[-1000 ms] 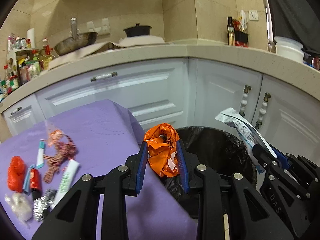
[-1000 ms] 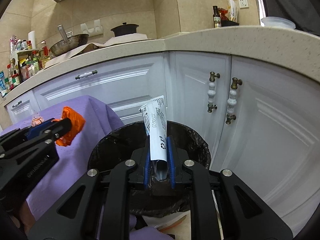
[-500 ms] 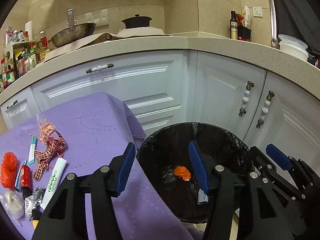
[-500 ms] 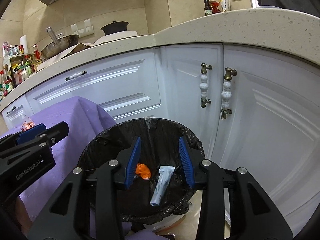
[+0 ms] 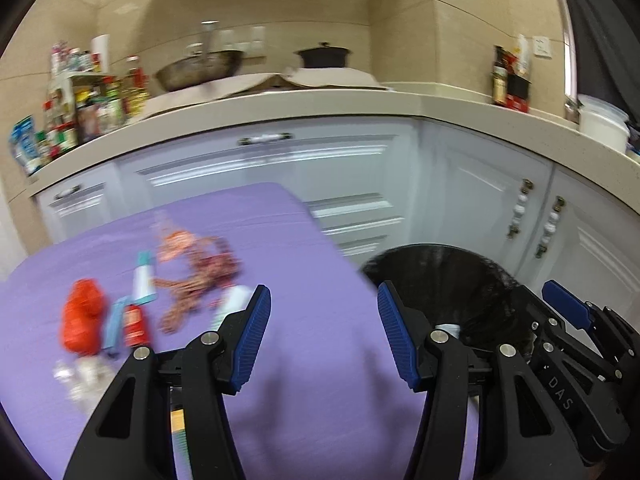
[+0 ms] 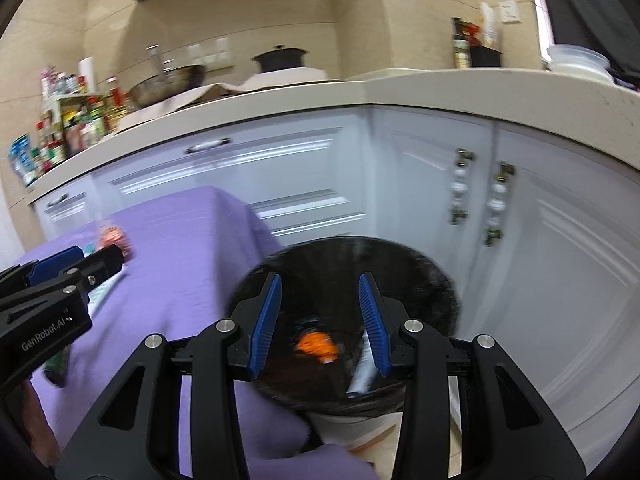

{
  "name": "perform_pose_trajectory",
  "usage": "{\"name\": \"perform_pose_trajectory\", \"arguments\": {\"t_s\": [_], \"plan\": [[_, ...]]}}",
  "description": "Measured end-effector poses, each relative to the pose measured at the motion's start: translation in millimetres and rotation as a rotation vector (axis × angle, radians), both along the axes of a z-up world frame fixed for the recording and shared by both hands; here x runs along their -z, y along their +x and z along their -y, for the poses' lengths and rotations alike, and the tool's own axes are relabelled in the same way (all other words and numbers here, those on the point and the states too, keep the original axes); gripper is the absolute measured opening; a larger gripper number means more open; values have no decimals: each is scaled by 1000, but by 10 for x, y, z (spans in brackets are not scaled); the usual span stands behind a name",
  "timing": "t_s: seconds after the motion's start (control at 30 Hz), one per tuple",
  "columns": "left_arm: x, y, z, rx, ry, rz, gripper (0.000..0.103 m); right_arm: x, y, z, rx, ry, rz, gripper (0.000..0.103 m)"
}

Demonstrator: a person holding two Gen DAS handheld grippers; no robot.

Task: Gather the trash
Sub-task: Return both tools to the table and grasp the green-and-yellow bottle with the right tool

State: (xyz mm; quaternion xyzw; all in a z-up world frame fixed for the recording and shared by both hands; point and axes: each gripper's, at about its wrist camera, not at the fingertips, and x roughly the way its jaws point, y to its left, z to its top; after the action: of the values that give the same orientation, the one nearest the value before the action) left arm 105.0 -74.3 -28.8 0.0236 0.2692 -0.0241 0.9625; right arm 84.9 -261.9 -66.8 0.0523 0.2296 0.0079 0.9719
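Note:
My left gripper (image 5: 324, 336) is open and empty above the purple tablecloth (image 5: 280, 256), near its right edge. Trash lies on the cloth to its left: a red crumpled wrapper (image 5: 82, 320), a checked ribbon (image 5: 196, 280), small tubes (image 5: 142, 280) and clear plastic (image 5: 78, 376). My right gripper (image 6: 320, 320) is open and empty over the black-lined trash bin (image 6: 424, 276). In the bin lie an orange wrapper (image 6: 316, 342) and a white tube (image 6: 362, 372). The bin (image 5: 460, 276) also shows in the left wrist view, with the right gripper (image 5: 568, 312) beside it.
White cabinets (image 6: 540, 240) with beaded handles (image 6: 496, 204) stand behind the bin. The beige counter (image 5: 320, 104) holds a wok (image 5: 200, 68), a black pot (image 5: 322, 56) and a rack of bottles (image 5: 80, 112). The left gripper (image 6: 72, 272) shows at the left of the right wrist view.
Both grippers released their trash into the bin and stay open. The left gripper has swung left from over the bin to over the cloth. The right has shifted slightly left.

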Motion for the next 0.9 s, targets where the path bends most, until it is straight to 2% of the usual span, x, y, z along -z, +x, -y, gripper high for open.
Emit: {"name": "perform_pose_trajectory", "arguments": {"t_s": [0.43, 0.63, 0.9], "plan": [[75, -557, -1231, -249, 4, -21, 55, -103, -320, -1200, -256, -21, 3, 40], [157, -759, -1587, -316, 20, -23, 55, -63, -444, -1618, -338, -41, -7, 40], [249, -855, -1873, -363, -8, -42, 55, 100, -474, -2009, -412, -89, -46, 40]]}}
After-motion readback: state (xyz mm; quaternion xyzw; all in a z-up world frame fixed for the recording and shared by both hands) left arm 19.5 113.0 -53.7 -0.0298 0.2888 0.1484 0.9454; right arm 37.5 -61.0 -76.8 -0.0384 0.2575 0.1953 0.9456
